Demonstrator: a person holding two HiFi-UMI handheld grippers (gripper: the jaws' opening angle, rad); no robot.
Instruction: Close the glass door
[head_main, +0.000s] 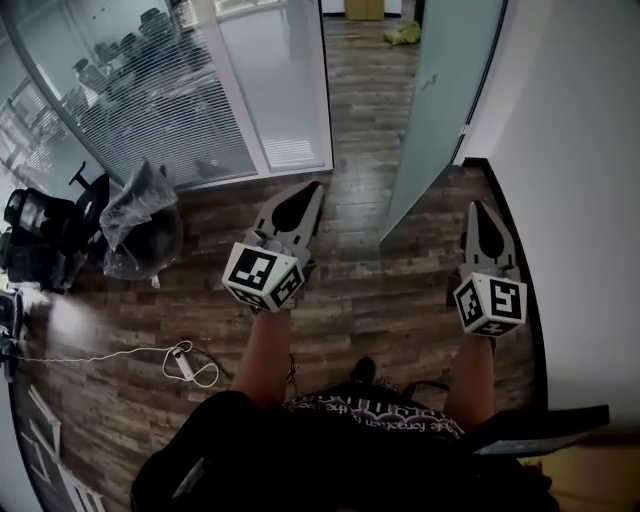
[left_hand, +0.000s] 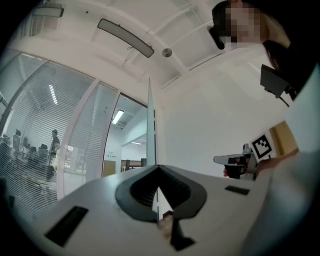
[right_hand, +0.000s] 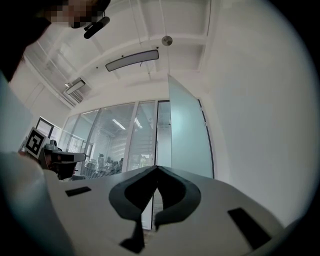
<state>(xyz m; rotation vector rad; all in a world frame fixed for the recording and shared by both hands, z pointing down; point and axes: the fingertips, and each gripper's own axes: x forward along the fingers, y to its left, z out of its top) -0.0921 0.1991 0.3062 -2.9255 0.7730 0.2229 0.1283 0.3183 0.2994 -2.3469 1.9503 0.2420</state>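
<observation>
The frosted glass door (head_main: 440, 100) stands open, swung in from the white wall on the right; its near bottom corner is on the wood floor between my two grippers. My left gripper (head_main: 314, 187) is shut and empty, left of the door's edge and apart from it. My right gripper (head_main: 481, 206) is also shut and empty, beside the door's wall-side face near the wall. In the left gripper view the left gripper (left_hand: 159, 167) faces the door (left_hand: 150, 130) edge-on. In the right gripper view the right gripper (right_hand: 157, 167) has the door (right_hand: 187, 135) as a broad pane ahead.
A glass partition with blinds (head_main: 170, 90) runs along the left of the doorway. A crumpled plastic bag (head_main: 140, 215) and a black office chair (head_main: 40, 235) sit at its foot. A cable with a white plug (head_main: 185, 362) lies on the floor. The white wall (head_main: 590, 180) is close on the right.
</observation>
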